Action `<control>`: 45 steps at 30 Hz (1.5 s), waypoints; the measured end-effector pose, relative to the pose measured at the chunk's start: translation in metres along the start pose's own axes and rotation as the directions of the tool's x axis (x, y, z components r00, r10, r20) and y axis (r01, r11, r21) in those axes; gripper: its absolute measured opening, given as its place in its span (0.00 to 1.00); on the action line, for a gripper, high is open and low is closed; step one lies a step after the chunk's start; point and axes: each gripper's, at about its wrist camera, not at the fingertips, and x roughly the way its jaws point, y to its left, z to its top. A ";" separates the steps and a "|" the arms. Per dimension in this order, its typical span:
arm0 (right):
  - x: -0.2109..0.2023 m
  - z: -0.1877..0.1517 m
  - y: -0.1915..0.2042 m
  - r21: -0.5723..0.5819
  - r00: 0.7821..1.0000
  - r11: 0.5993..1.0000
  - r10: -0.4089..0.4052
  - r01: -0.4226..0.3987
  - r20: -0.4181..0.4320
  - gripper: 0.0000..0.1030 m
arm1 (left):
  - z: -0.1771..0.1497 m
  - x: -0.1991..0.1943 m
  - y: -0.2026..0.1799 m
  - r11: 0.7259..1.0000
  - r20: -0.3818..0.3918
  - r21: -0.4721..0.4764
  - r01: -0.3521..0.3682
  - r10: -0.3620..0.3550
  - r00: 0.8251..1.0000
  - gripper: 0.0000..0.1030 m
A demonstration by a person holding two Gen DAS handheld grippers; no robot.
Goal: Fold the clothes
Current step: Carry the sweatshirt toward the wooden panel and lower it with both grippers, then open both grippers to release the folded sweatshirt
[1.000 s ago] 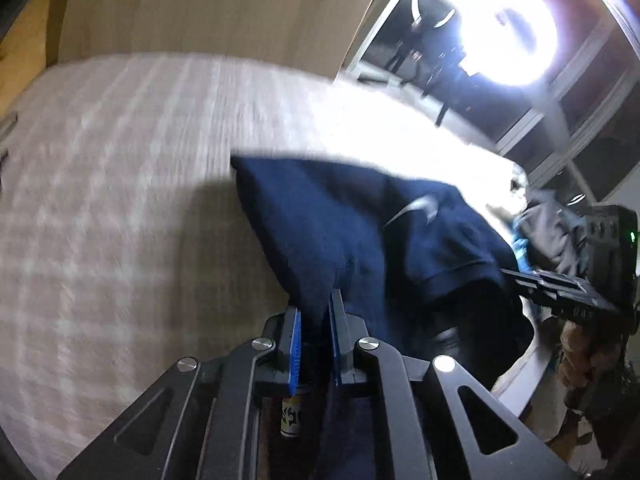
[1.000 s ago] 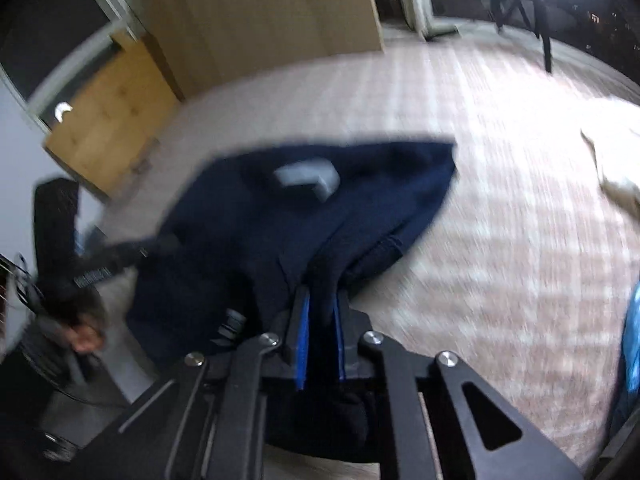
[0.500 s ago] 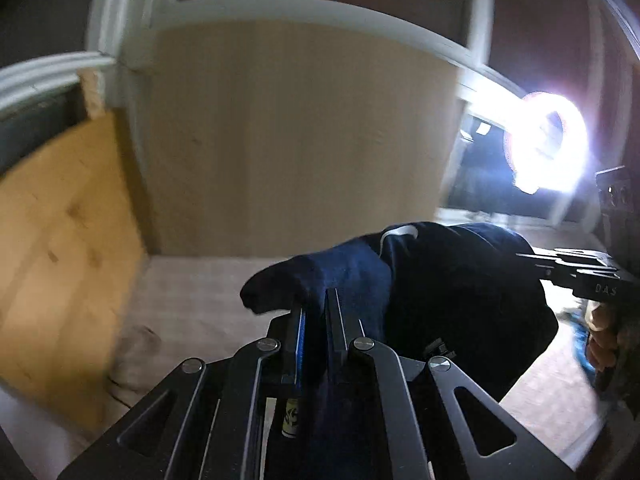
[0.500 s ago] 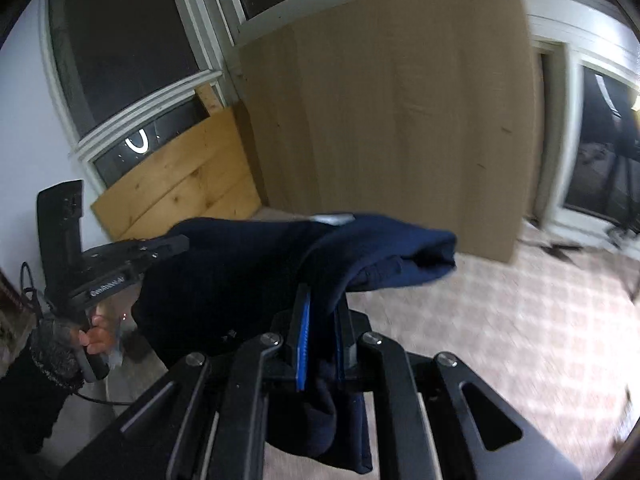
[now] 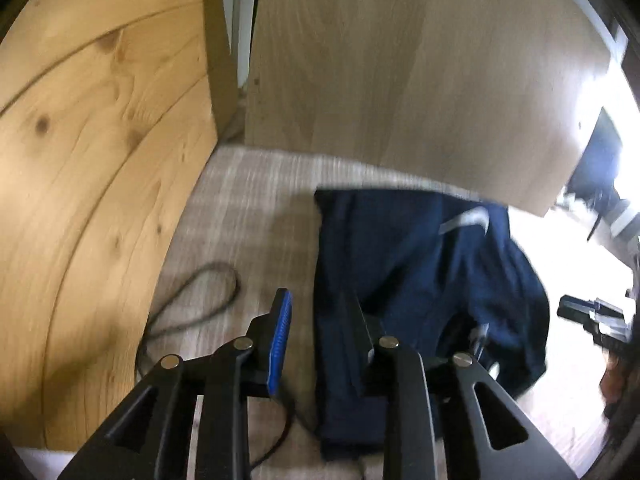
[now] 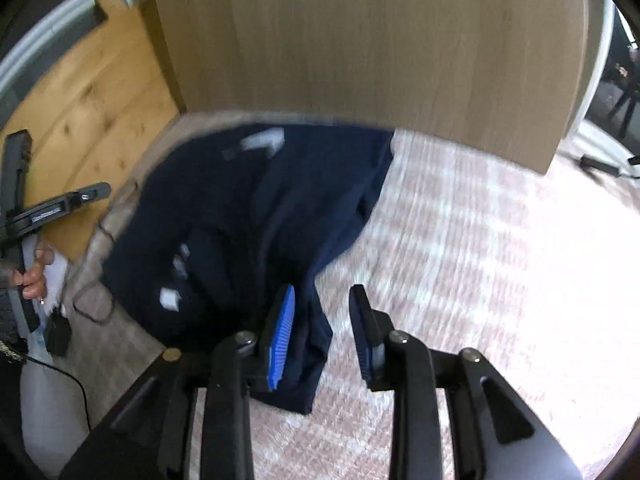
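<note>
A dark navy garment (image 5: 420, 280) with a white logo lies bunched on the pale checked bed cover (image 5: 248, 208), close to the wooden boards. My left gripper (image 5: 318, 316) hovers over its left edge; the jaws are opening, and the cloth's edge lies between them with no pad pressing on it. In the right wrist view the same garment (image 6: 248, 220) spreads to the left. My right gripper (image 6: 322, 304) is opening too, with a strip of the cloth lying loose by its blue left pad (image 6: 282, 332). Each view shows the other gripper (image 6: 60, 204) (image 5: 592, 316) at its edge.
A pale wooden board (image 5: 400, 72) stands right behind the garment, and a knotty pine board (image 5: 80, 160) lies to the left. A black cable loop (image 5: 200, 300) rests on the cover near my left fingers. A hand (image 6: 36, 276) holds the left gripper's handle. The checked cover (image 6: 480, 260) stretches away to the right.
Both grippers carried the garment, pinched, from the middle of the bed to the corner by the boards. It now lies on the cover, and both sets of jaws have parted and let it go.
</note>
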 end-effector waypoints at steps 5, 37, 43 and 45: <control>0.029 0.007 0.031 -0.064 0.997 0.995 0.073 -0.075 -0.040 0.27 | 0.031 0.046 -0.034 0.995 -0.017 0.036 0.094 -0.094 0.995 0.23; 0.013 -0.065 0.081 -0.279 0.990 0.960 -0.032 -0.007 -0.135 0.28 | -0.115 -0.004 -0.147 0.915 -0.101 0.388 0.108 -0.075 0.992 0.27; 0.036 -0.062 0.074 -0.321 0.985 0.947 -0.041 -0.015 -0.168 0.28 | -0.121 0.013 -0.149 0.876 -0.157 0.457 0.152 -0.089 0.984 0.27; 0.037 -0.059 0.072 -0.329 0.984 0.944 -0.037 -0.022 -0.174 0.26 | -0.123 0.012 -0.149 0.861 -0.157 0.484 0.158 -0.092 0.983 0.16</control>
